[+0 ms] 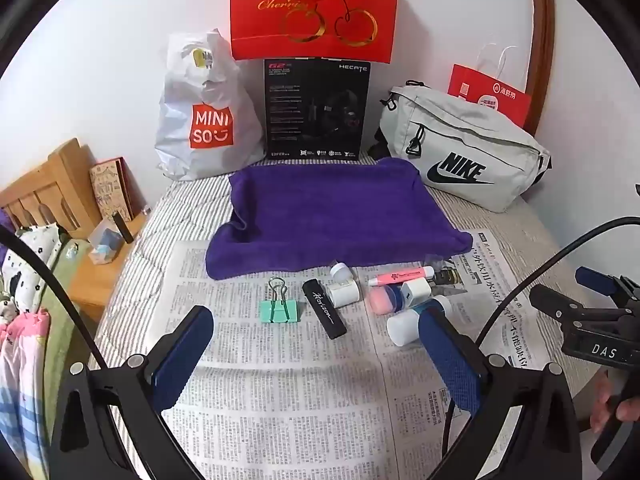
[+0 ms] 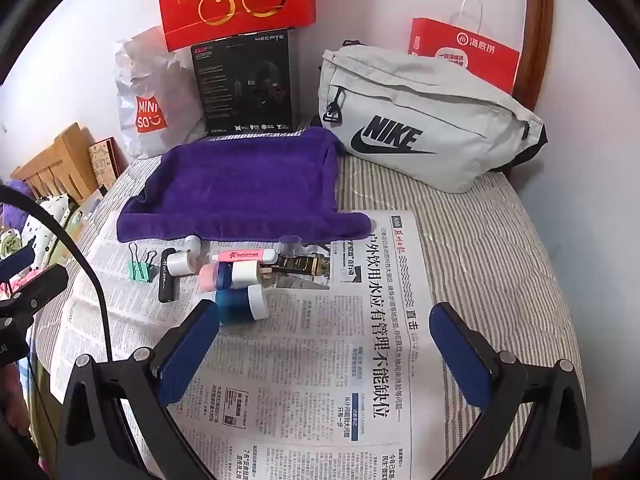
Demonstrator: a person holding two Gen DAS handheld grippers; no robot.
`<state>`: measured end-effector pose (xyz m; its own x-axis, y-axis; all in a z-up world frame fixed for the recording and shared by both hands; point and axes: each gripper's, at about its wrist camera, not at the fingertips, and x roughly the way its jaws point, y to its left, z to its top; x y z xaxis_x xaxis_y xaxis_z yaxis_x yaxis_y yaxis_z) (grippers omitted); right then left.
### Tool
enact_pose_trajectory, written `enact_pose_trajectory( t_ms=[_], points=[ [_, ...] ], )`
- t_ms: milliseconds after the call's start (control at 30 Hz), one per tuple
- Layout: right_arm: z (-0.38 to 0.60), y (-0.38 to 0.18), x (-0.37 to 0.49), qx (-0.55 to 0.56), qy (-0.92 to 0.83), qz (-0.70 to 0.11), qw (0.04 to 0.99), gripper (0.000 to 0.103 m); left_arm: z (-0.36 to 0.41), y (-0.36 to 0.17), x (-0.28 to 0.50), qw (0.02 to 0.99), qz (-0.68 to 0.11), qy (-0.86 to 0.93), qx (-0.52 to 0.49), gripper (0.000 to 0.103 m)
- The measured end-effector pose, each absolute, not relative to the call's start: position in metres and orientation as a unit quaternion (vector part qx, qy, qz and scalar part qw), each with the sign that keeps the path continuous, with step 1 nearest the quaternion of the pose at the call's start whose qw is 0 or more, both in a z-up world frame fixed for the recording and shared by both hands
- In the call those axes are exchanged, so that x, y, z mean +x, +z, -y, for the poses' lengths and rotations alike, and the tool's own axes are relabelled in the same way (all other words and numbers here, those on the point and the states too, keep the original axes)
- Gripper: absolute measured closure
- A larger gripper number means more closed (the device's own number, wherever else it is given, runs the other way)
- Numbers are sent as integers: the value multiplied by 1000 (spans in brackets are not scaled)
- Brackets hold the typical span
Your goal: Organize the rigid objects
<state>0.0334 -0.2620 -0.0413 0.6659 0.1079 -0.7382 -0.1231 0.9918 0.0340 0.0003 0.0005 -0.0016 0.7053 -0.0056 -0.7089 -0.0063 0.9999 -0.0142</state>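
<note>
Bed surface: newspaper [image 1: 280, 392] lying under both grippers, left gripper [image 1: 316, 332] and right gripper [image 2: 324, 328] hanging wide apart (nothing between); small items [image 1: 352, 296] clustering just ahead; purple towel [image 1: 332, 216] lying beyond.

- Left tool [image 1: 316, 326]: black frame, two blue textured pads, round silver screws at the finger joints.
- Right tool [image 2: 324, 324]: same black frame, blue pads, silver screws.
- Black cables [image 1: 516, 292] curve past both tools.
- White letters "DAS" [image 1: 603, 350] mark the right tool's body.

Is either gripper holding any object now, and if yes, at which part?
Nothing is held. The left gripper and the right gripper are both open above the newspaper, with nothing gripped.
</note>
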Motion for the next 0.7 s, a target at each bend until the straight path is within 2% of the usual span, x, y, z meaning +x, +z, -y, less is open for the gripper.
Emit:
enact_pose_trajectory(
  t_ms=[700],
  points=[
    [261,-37,28,-4,61,-405,912,0,-19,-6,-4,921,-390,18,-10,0]
  ],
)
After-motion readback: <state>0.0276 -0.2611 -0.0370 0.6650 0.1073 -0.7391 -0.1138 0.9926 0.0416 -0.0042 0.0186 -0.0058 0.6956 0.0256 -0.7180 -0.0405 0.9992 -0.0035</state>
